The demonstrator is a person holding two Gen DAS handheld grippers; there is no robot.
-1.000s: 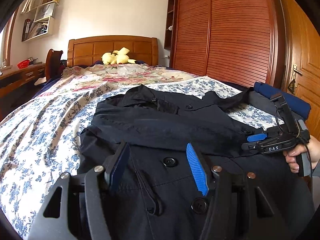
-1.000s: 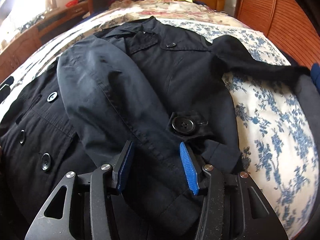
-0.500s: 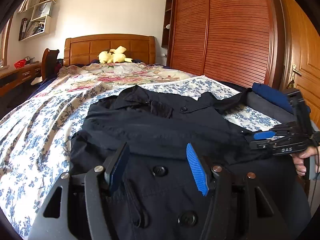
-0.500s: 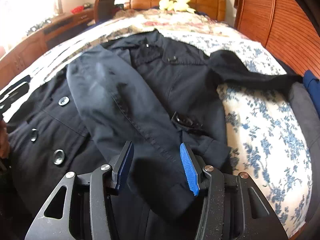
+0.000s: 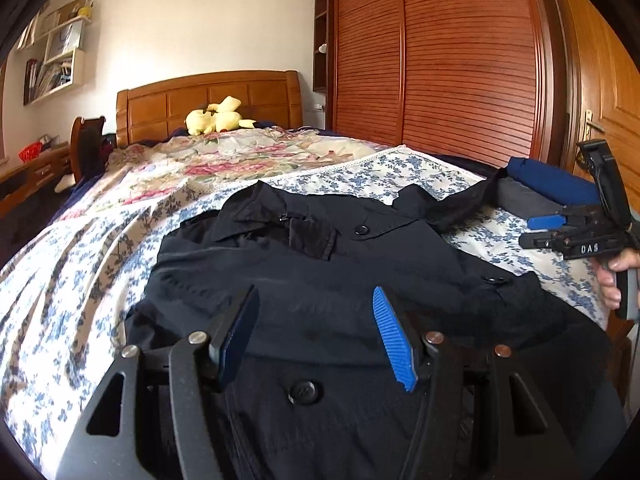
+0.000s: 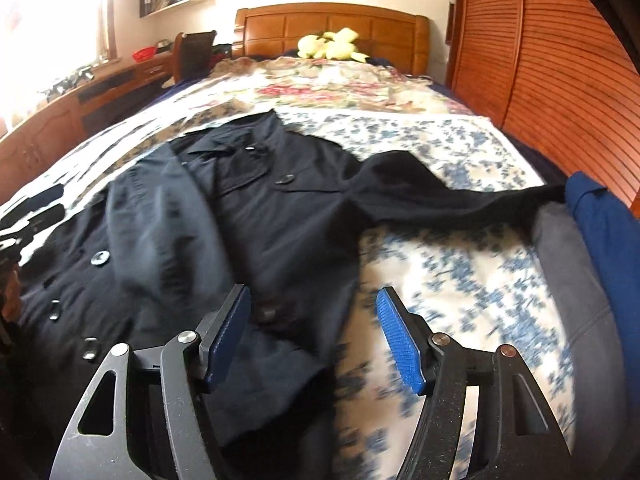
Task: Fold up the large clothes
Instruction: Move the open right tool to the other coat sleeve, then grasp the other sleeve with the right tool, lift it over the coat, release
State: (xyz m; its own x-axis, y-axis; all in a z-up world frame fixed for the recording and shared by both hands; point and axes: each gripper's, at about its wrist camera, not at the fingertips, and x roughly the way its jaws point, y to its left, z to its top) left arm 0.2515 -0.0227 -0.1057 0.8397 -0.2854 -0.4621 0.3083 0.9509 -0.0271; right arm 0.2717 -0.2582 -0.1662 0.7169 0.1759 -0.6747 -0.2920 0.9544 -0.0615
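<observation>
Both tools released — right tool jaws just widened, nothing between — next grasp the coat's outstretched sleeve at two o'clock, fold inward flat.

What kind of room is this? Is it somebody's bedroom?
Yes, most likely a bedroom. There is a big bed with a wooden headboard, a yellow plush toy by it, and a tall slatted wardrobe beside it.

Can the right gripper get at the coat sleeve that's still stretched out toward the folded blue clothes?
Probably yes. The right gripper is open and empty, and the outstretched sleeve lies flat on the floral bedspread ahead of it, uncovered.
</observation>
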